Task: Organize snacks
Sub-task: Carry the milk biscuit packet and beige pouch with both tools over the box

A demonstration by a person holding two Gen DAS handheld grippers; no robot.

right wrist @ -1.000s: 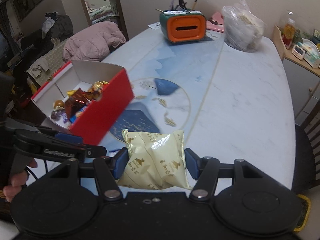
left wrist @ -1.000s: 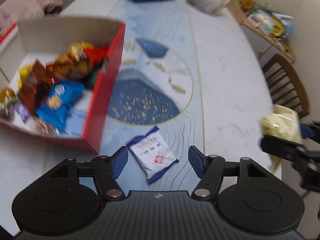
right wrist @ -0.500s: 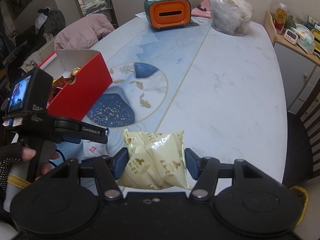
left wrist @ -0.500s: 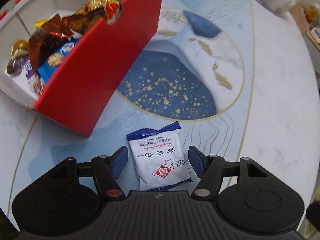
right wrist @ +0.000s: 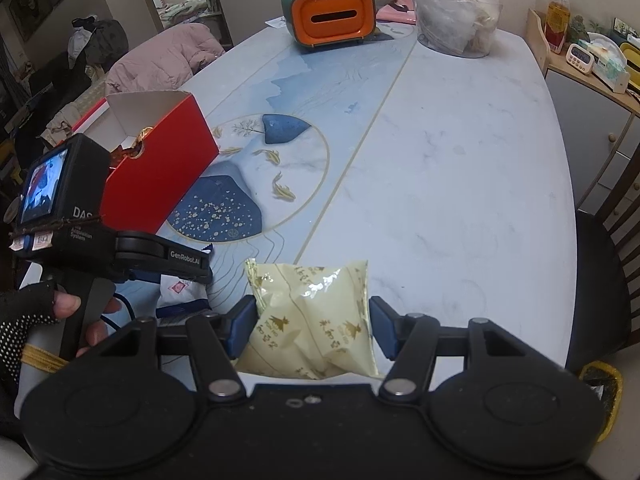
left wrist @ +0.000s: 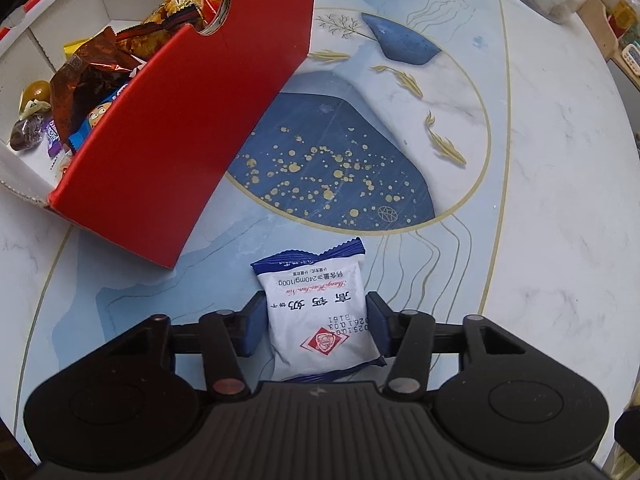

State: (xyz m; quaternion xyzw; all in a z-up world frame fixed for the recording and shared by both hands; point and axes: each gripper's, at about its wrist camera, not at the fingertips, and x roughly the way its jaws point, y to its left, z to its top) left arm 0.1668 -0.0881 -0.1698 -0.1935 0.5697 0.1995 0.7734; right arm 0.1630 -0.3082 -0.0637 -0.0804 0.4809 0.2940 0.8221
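Two snack packets sit between two pairs of blue fingers. The white-and-blue packet [left wrist: 320,312] lies flat on the table [left wrist: 540,200], just off the near corner of the red box [left wrist: 180,140]. The left gripper [left wrist: 316,322] straddles it, its jaws closing and both pads at the packet's side edges; whether they press yet I cannot tell. The right gripper [right wrist: 312,326] is clenched on the cream packet [right wrist: 312,316] near the table's near edge, pads pressing its sides.
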